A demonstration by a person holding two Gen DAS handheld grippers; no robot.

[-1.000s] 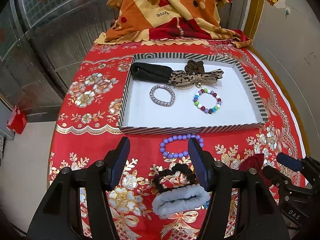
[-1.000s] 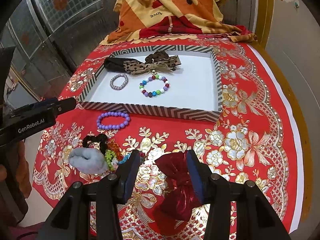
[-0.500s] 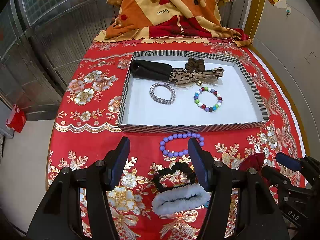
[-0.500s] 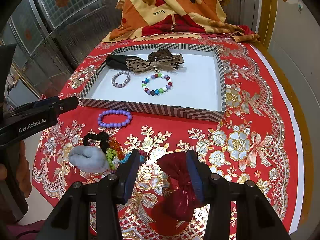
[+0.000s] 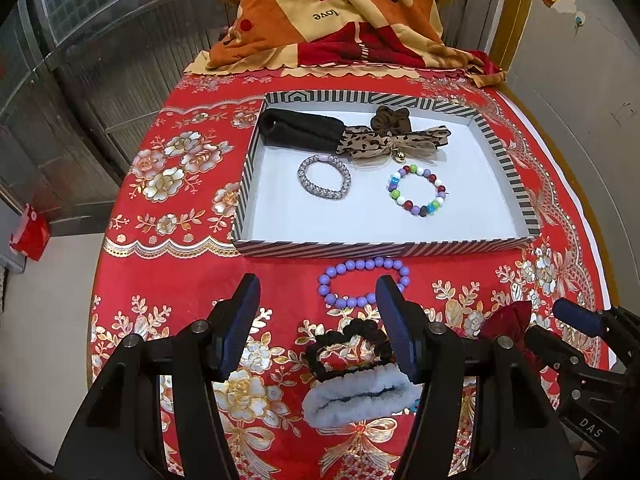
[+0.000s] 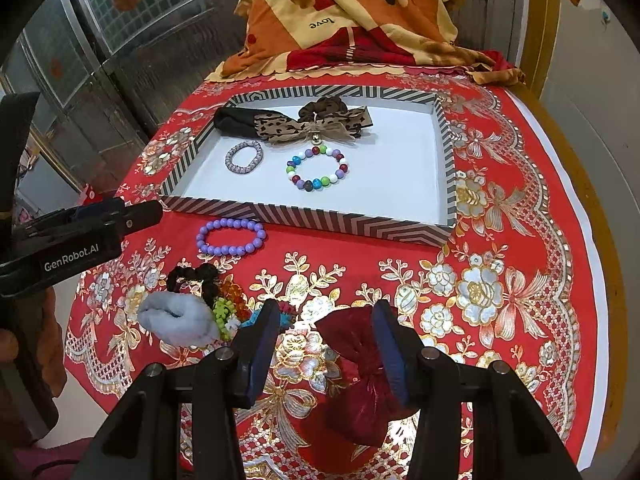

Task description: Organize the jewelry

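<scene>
My left gripper (image 5: 320, 320) hangs open over the red cloth. Just beyond its fingertips lies a purple bead bracelet (image 5: 352, 265); a black scrunchie (image 5: 344, 330) and a pale fluffy scrunchie (image 5: 356, 396) lie under its jaws, untouched. The striped tray (image 5: 380, 248) holds a black headband (image 5: 300, 130), a leopard bow (image 5: 360, 142), a brown scrunchie (image 5: 390, 116), a silver bracelet (image 5: 308, 184) and a multicoloured bead bracelet (image 5: 400, 200). My right gripper (image 6: 326, 332) is open, with a dark red pouch (image 6: 352, 360) lying between its fingers, close to the right one.
A folded orange and red blanket (image 6: 340, 12) lies at the table's far end. A small heap of coloured bead pieces (image 6: 228, 308) sits beside the fluffy scrunchie (image 6: 176, 320). The left gripper's tip (image 6: 140, 212) reaches in from the left. The table edge curves along the right.
</scene>
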